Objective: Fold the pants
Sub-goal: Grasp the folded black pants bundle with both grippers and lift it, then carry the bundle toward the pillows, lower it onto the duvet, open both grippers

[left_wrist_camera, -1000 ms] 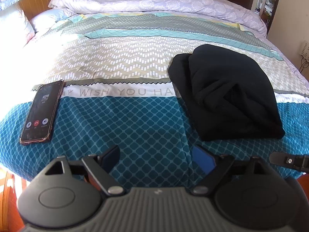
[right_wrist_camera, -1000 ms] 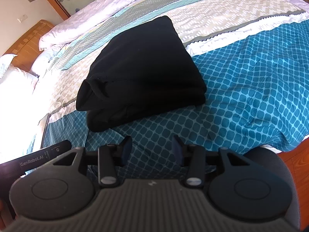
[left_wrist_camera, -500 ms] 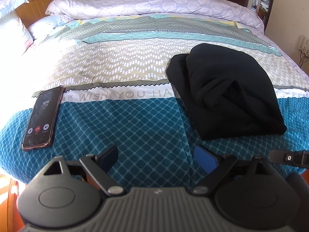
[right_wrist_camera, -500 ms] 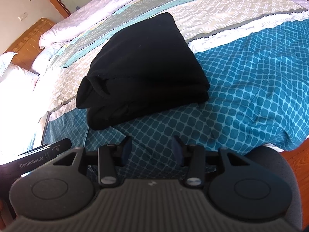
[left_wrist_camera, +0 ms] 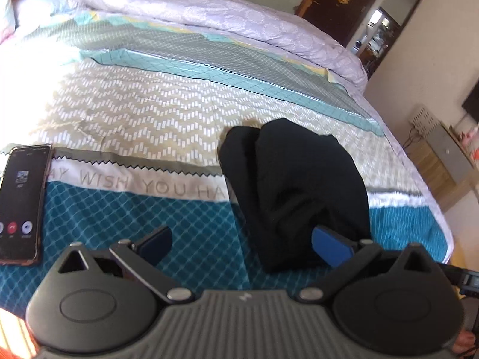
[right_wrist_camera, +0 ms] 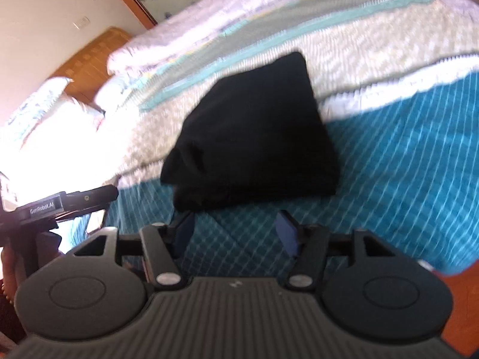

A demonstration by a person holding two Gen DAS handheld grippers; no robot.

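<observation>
The black pants (left_wrist_camera: 296,191) lie folded in a compact bundle on the patterned bedspread (left_wrist_camera: 143,119); in the right wrist view the pants (right_wrist_camera: 257,137) sit just beyond the fingers. My left gripper (left_wrist_camera: 242,245) is open and empty, near the bed's front edge, its right pad (left_wrist_camera: 329,248) close to the bundle's near end. My right gripper (right_wrist_camera: 236,233) is open and empty, a little short of the bundle.
A phone (left_wrist_camera: 22,206) with a lit call screen lies on the bed at the left. A rolled lilac quilt (left_wrist_camera: 209,15) and pillows lie at the far end. A wooden headboard (right_wrist_camera: 89,56) stands behind. The bed's right edge drops to the floor.
Both views have tilted and blurred. The left gripper has shifted right, closer to the pants. The right gripper has opened wider. The pants have not moved.
</observation>
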